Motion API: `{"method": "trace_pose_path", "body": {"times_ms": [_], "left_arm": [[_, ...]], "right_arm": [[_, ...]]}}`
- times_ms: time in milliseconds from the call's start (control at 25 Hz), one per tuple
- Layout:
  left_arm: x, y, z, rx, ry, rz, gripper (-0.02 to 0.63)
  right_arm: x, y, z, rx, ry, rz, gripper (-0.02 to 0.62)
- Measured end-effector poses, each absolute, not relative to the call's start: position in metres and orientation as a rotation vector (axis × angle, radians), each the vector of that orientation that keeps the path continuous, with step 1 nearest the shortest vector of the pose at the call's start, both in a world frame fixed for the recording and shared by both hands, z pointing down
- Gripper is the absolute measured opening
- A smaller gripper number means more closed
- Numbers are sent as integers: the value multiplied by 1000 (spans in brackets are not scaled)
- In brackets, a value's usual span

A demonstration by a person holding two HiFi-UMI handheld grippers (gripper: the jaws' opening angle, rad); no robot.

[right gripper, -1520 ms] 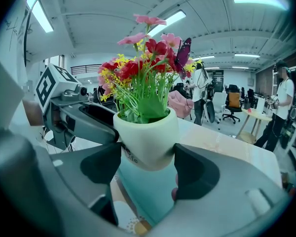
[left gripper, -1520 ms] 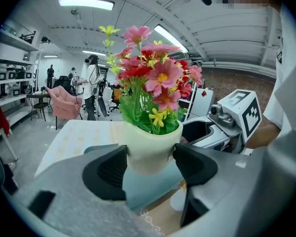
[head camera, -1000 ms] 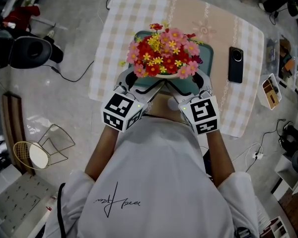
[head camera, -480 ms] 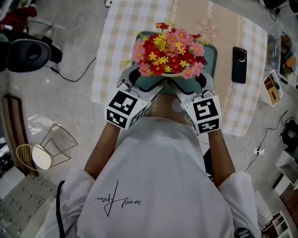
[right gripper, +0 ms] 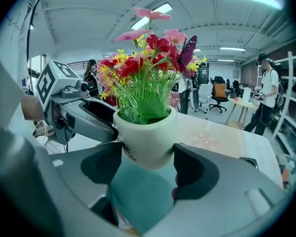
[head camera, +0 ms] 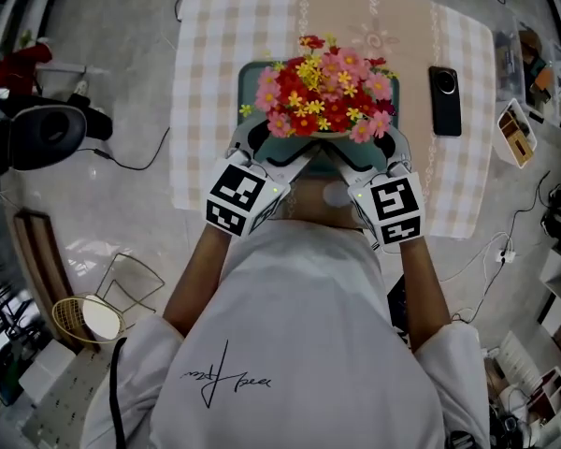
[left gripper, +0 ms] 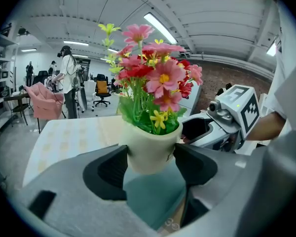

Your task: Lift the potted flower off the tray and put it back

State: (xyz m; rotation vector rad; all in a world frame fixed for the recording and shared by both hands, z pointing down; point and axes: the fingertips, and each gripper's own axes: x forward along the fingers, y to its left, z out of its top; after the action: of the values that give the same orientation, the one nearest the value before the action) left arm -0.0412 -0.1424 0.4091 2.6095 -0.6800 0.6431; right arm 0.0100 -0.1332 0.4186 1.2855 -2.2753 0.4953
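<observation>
The left gripper (left gripper: 150, 156) pinches the potted flower (head camera: 325, 96), its jaws pressed against the wall of the cream pot (left gripper: 149, 144). Pink, red and yellow blooms crowd above green stems, and the rounded pot hangs just over the teal tray (head camera: 251, 75) on the checked table (head camera: 215, 26). The right gripper (right gripper: 147, 154) clamps the same pot from the other side.

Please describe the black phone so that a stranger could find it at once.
Start at the table covered in beige checks. A teal tray sits mid-table below the potted flower; the phone lies flat on the tabletop right of the tray. It is the only slim black rectangle there.
</observation>
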Motion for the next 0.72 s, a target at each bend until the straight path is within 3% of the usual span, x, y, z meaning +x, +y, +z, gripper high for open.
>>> {"method": "trace_pose_path", "body": {"times_ms": [720], "left_arm": [[2,-144,439,2627,-463,751,302]], "right_arm": [[52,-126,450,1431,-2157,605,336]]}}
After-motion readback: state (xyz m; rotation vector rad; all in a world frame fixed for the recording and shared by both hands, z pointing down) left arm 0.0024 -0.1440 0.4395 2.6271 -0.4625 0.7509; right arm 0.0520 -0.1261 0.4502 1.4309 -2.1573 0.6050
